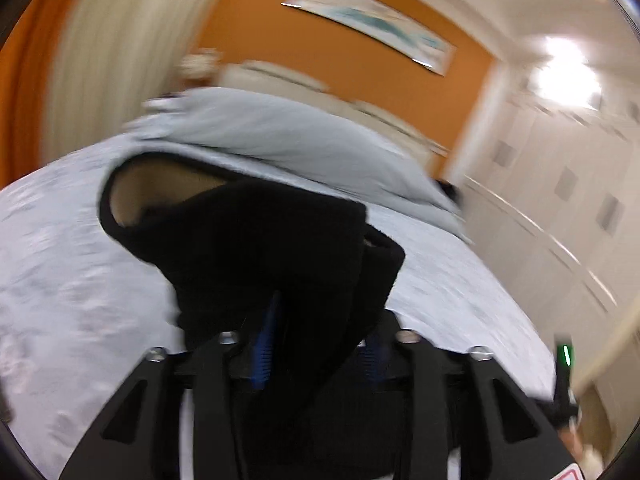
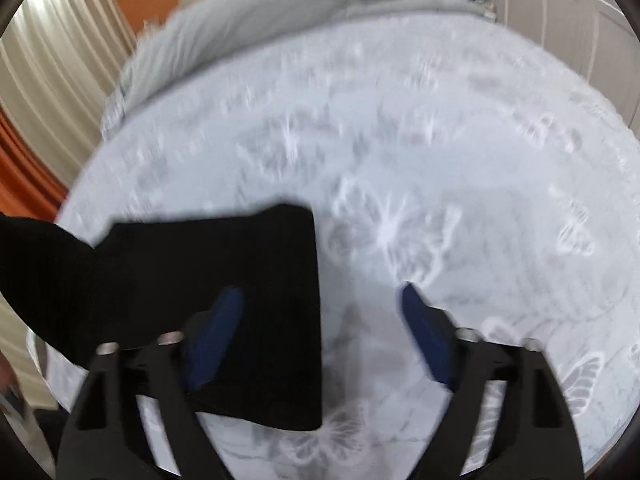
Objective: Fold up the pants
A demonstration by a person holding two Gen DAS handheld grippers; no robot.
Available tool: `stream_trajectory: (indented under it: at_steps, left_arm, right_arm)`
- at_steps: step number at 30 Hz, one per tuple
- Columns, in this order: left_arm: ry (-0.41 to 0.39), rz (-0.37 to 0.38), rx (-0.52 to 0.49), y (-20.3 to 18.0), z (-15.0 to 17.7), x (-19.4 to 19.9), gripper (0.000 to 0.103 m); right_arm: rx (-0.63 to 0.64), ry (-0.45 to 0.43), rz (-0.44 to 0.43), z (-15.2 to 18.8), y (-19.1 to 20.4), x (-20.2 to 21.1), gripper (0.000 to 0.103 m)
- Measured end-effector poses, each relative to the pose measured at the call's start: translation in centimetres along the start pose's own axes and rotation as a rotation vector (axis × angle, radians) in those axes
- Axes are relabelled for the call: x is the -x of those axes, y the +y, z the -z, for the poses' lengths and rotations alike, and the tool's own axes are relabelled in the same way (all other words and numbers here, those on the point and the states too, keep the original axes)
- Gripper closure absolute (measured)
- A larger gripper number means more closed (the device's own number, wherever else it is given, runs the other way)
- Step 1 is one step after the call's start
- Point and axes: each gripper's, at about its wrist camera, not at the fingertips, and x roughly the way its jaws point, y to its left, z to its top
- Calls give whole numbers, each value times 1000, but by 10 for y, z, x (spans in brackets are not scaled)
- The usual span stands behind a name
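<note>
Left gripper [image 1: 320, 320] lifts the black pants [image 1: 264, 248] off the bed [image 1: 72, 272]!

Its fingers are pinched tight on bunched cloth, held above the sheet. The right gripper [image 2: 320, 300] hangs wide apart, gripping nothing, over the folded part lying flat on the bed.

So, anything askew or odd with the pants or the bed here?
Only mildly: the black pants hang bunched from the left hand-held gripper, while the right hand-held gripper is open and holds nothing. A grey duvet lies rumpled at the bed's far end.
</note>
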Motion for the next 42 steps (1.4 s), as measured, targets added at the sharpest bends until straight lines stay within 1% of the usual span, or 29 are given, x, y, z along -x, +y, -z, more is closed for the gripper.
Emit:
stream_trajectory:
  at_steps: [1, 2, 3, 4, 5, 6, 7, 8, 9, 11, 13, 15, 16, 17, 18, 21, 23, 24, 25, 26, 27, 29, 30, 31, 32, 36, 38, 39, 42]
  left_arm:
    - [44, 66, -42, -18, 10, -9, 11]
    - [138, 149, -105, -46, 29, -26, 5]
    - [216, 177, -166, -66, 45, -40, 5]
    - [293, 167, -258, -85, 64, -54, 5]
    - [337, 126, -351, -100, 81, -63, 5]
    - [357, 73, -439, -111, 95, -68, 5]
    - [349, 21, -509, -117, 106, -68, 5]
    - [331, 7, -531, -117, 110, -62, 5]
    - [314, 20, -523, -114, 108, -55, 5]
    - [263, 50, -453, -101, 95, -34, 5]
    - [200, 29, -368, -77, 76, -17, 5]
    - [141, -28, -279, -49, 56, -7, 5]
    - [114, -79, -204, -26, 44, -2, 5]
    - [108, -111, -157, -12, 36, -2, 5]
    - [99, -162, -73, 14, 27, 0, 5]
    - [88, -261, 107, 67, 13, 4, 5]
    - [79, -300, 172, 90, 11, 9, 5]
    - [70, -323, 188, 97, 10, 13, 5]
    - [60, -352, 190, 104, 8, 16, 5]
    - [53, -383, 182, 108, 8, 19, 5]
    - [46, -423, 170, 113, 9, 21, 5]
    - [44, -458, 158, 119, 8, 21, 5]
    - [47, -471, 165, 123, 8, 21, 5]
    - [53, -472, 183, 127, 8, 21, 5]
    - [57, -468, 199, 129, 10, 22, 5]
    - [63, -442, 287, 139, 8, 16, 5]
    - [55, -444, 303, 138, 8, 14, 5]
    - [53, -443, 303, 135, 8, 12, 5]
    - [49, -443, 291, 124, 8, 5, 5]
  right_arm:
    - [-10, 1, -31, -6, 1, -1, 14]
    - [-17, 12, -59, -6, 2, -2, 14]
    - [-25, 26, -92, -6, 2, -4, 14]
    - [-31, 40, -117, -6, 5, -7, 14]
    - [-26, 59, -132, -5, 10, -10, 14]
    - [-6, 75, -137, -1, 19, -13, 14]
    - [21, 93, -146, 1, 27, -17, 14]
    - [39, 108, -161, 1, 36, -24, 14]
    - [52, 120, -174, 6, 42, -26, 14]
    - [77, 155, -211, 13, 54, -35, 14]
    - [84, 191, -249, 19, 66, -44, 14]
    - [83, 234, -300, 24, 82, -55, 14]
    - [84, 247, -319, 24, 91, -60, 14]
    - [90, 262, -341, 24, 102, -66, 14]
    - [90, 274, -359, 24, 111, -72, 14]
    - [53, 290, -405, 21, 133, -93, 11]
    - [37, 265, -419, 21, 143, -101, 11]
    - [46, 254, -423, 22, 149, -103, 15]
    - [71, 250, -418, 23, 159, -105, 33]
    - [112, 248, -397, 25, 170, -107, 38]
    - [132, 242, -382, 26, 175, -107, 39]
    - [178, 220, -351, 27, 185, -107, 41]
    - [188, 204, -335, 27, 187, -106, 52]
    - [197, 184, -319, 25, 187, -103, 72]
    - [194, 175, -352, 22, 186, -100, 79]
    - [228, 159, -394, 19, 191, -82, 84]
    - [259, 179, -409, 23, 196, -81, 84]
    - [276, 202, -406, 25, 198, -84, 80]
    - [243, 249, -372, 30, 195, -102, 39]
